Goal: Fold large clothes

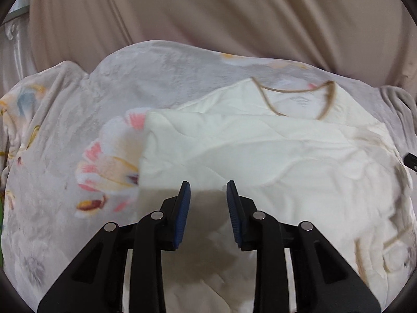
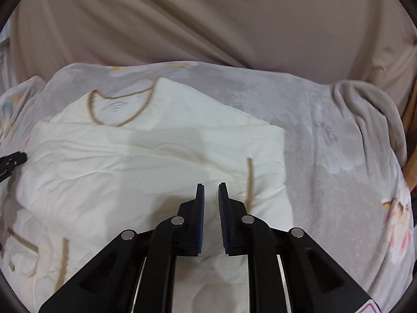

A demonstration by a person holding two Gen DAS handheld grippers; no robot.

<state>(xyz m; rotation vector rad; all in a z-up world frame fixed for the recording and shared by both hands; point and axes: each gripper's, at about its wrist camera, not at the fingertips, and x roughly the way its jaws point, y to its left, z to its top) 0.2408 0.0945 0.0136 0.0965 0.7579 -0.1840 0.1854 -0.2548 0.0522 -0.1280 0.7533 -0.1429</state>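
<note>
A cream-white shirt (image 1: 260, 151) with a tan-trimmed neckline (image 1: 297, 99) lies partly folded on a grey floral blanket (image 1: 65, 143). My left gripper (image 1: 208, 187) is open and empty, just above the shirt's near left part. In the right wrist view the same shirt (image 2: 146, 161) shows its neckline (image 2: 120, 109) at the far left and a tan trim line (image 2: 250, 182) near my fingers. My right gripper (image 2: 211, 189) is open a little and empty, over the shirt's right part. The left gripper's tip (image 2: 13, 160) shows at the left edge.
The blanket (image 2: 338, 156) covers the whole surface, bunched at the far right. A beige curtain (image 1: 208, 7) hangs behind it and also shows in the right wrist view (image 2: 208, 18). A wooden frame edge (image 2: 410, 140) shows at the far right.
</note>
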